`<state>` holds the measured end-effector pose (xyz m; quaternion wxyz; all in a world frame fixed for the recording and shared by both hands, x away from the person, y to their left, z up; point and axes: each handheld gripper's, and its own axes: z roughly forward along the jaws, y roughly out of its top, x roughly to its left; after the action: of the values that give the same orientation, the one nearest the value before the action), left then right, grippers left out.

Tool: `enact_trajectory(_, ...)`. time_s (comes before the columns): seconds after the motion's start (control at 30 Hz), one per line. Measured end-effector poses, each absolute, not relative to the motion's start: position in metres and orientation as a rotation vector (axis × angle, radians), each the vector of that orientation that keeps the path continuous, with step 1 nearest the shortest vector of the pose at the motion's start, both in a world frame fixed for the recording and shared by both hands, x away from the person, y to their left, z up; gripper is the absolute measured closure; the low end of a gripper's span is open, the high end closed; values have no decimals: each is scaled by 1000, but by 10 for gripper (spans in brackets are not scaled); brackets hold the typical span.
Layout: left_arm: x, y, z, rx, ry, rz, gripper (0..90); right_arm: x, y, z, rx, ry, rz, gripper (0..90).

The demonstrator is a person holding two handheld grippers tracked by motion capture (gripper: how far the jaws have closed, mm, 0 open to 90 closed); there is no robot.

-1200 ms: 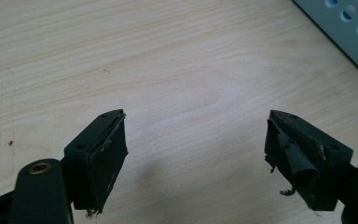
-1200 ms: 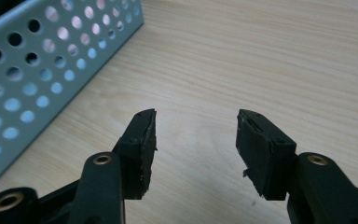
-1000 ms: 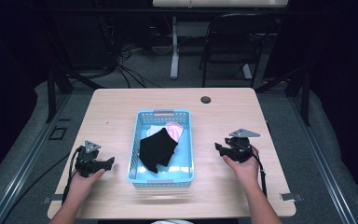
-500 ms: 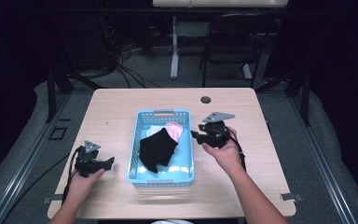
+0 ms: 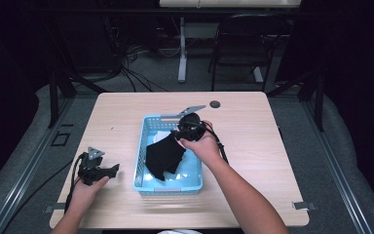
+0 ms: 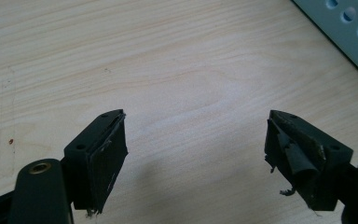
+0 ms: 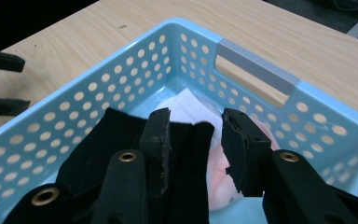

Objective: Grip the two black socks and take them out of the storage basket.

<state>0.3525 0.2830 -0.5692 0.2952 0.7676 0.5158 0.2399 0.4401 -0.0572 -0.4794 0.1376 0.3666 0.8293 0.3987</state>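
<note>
Right gripper (image 7: pixel 193 140) over far part of light-blue perforated plastic basket (image 7: pixel 261 70), jaws parted, nothing clamped, straddling edge of black ribbed cloth (image 7: pixel 98 140). White-and-pink cloth (image 7: pixel 216 175) just beneath, partly hidden under black one. Left gripper (image 6: pixel 196 154) low over bare pale wooden table (image 6: pixel 168 56) left of basket, jaws wide apart, empty. Risks, as judgement: closing here could pinch both cloths together; shallow bite on edge could slip; lift could drag basket.
</note>
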Motion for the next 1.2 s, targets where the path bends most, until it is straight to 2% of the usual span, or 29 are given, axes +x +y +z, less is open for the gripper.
enact_trajectory(0.23, 353, 284, -569, 2040, 1374, 639, 208, 453, -39, -491, 1103, 2422, 1124, 629)
enact_trajectory(0.63, 353, 284, -569, 2042, 1370, 638, 208, 464, -12, -508, 1147, 2485, 1030, 559)
enact_trajectory(1.2, 353, 283, -568, 2043, 1366, 640, 208, 472, -1, -526, 1285, 2537, 964, 490)
